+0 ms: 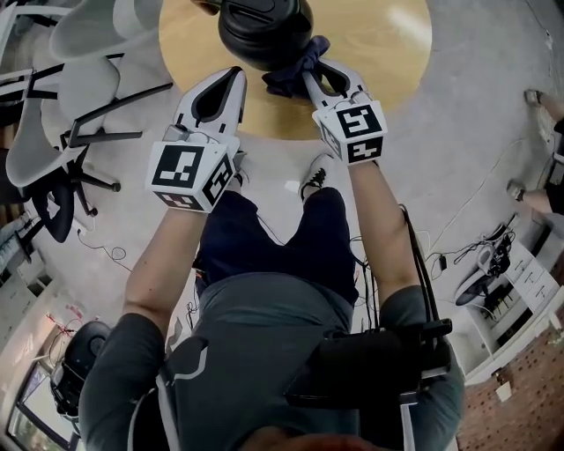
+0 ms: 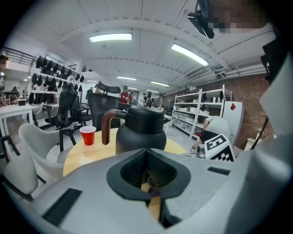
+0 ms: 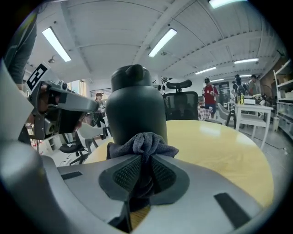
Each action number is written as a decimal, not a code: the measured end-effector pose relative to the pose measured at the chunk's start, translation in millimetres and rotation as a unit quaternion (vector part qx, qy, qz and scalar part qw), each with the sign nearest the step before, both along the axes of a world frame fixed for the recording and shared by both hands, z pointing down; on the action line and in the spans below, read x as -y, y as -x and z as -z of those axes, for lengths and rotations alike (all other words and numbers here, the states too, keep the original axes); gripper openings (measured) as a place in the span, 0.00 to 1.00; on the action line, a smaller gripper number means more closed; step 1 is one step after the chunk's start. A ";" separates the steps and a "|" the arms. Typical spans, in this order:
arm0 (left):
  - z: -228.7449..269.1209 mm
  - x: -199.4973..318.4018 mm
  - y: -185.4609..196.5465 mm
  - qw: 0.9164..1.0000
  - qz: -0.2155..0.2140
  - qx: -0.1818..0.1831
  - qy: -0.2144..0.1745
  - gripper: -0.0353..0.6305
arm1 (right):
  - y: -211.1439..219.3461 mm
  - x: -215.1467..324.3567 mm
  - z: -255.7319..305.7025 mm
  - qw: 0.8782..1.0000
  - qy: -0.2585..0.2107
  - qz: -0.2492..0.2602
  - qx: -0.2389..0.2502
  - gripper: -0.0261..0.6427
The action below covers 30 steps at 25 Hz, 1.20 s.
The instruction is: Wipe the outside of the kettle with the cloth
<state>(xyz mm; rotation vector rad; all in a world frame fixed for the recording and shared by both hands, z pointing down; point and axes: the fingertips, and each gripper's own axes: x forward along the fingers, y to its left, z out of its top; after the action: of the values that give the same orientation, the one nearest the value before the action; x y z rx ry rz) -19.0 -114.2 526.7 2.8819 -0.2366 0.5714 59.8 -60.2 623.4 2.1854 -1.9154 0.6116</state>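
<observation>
Beside the kettle (image 1: 264, 26), the outstretched right tool (image 1: 315, 72) clamps the cloth (image 1: 289, 77).

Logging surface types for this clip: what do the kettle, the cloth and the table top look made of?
Kettle: matte black, likely coated metal or plastic; dull, even sheen, can't tell which.
Cloth: soft dark grey fabric, probably microfibre; fuzzy, bunched folds.
Table top: pale wood or wood-look laminate, smooth; shows soft bright reflections.
</observation>
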 end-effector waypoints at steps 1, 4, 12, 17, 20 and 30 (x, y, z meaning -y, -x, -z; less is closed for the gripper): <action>0.3 -1.7 0.3 1.000 0.001 0.001 -0.001 0.07 | -0.2 -0.1 -3.0 1.000 0.006 0.004 0.006 0.14; 2.0 -7.1 1.0 1.000 0.007 0.006 -0.009 0.07 | -1.7 -2.8 -7.3 0.999 0.028 0.018 0.013 0.14; 35.0 -24.5 8.6 0.999 0.040 0.012 -0.029 0.07 | -0.8 -25.8 58.4 0.998 -0.017 0.058 0.018 0.14; 70.5 -36.6 6.3 0.997 0.072 0.008 -0.030 0.07 | -17.1 -26.1 122.2 0.994 -0.072 0.082 0.002 0.14; 94.5 -40.8 -0.3 0.996 0.080 0.001 -0.038 0.07 | -29.7 -17.8 146.6 0.991 -0.082 0.103 -0.012 0.14; 81.2 -21.5 -13.0 0.996 0.078 0.007 -0.033 0.07 | -27.9 17.2 128.1 0.978 -0.098 0.179 -0.040 0.14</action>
<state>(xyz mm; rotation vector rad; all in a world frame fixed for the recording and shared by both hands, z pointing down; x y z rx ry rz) -6.0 -92.6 445.6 2.8887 -0.4862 0.5646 87.7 -77.4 495.3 1.8569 -2.3287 0.2794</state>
